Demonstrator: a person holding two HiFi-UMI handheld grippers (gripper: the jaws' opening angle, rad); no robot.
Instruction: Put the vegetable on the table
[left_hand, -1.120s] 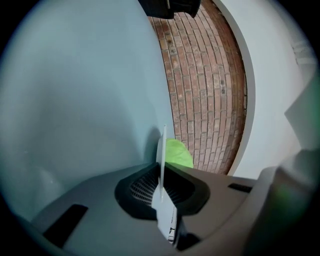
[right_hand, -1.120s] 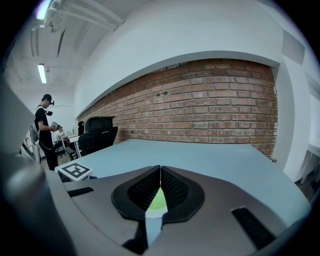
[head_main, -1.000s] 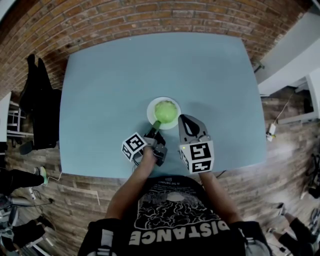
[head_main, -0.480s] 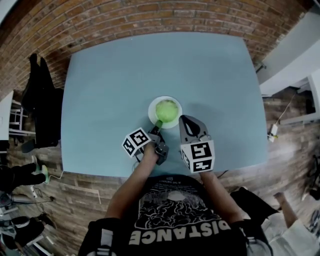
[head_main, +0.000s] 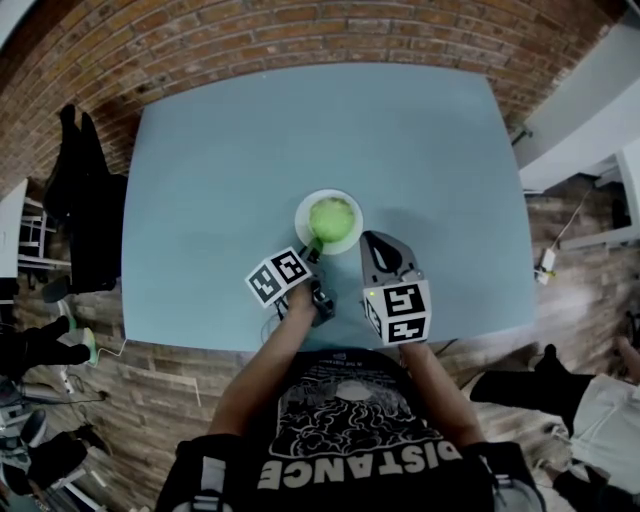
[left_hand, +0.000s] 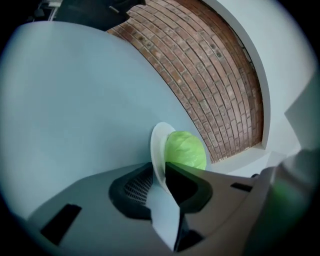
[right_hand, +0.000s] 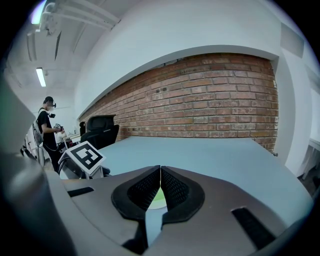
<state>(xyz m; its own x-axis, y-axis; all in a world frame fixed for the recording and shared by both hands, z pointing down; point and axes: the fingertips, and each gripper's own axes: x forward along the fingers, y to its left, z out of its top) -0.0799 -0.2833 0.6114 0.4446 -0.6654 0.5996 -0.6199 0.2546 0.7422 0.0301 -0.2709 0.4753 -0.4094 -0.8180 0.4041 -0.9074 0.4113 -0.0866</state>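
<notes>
A green cabbage (head_main: 333, 216) lies on a white plate (head_main: 346, 243) in the middle of the blue table (head_main: 220, 150). My left gripper (head_main: 313, 246) reaches the plate's near-left rim. In the left gripper view, my left gripper (left_hand: 162, 177) is rolled and shut on the plate (left_hand: 158, 150) at its rim, with the cabbage (left_hand: 186, 150) just beyond. My right gripper (head_main: 374, 238) rests close to the plate's right side. In its own view, my right gripper (right_hand: 160, 172) is shut on nothing, and a sliver of the plate (right_hand: 158, 199) shows below it.
A black chair with dark clothing (head_main: 75, 190) stands off the table's left edge. White furniture (head_main: 600, 110) stands to the right. A person's legs (head_main: 560, 385) show at the lower right floor, and another person (right_hand: 47, 127) stands far to the left.
My left gripper's marker cube has moved slightly forward toward the plate. The plate, cabbage and right gripper have hardly shifted. People on the floor around the table have moved.
</notes>
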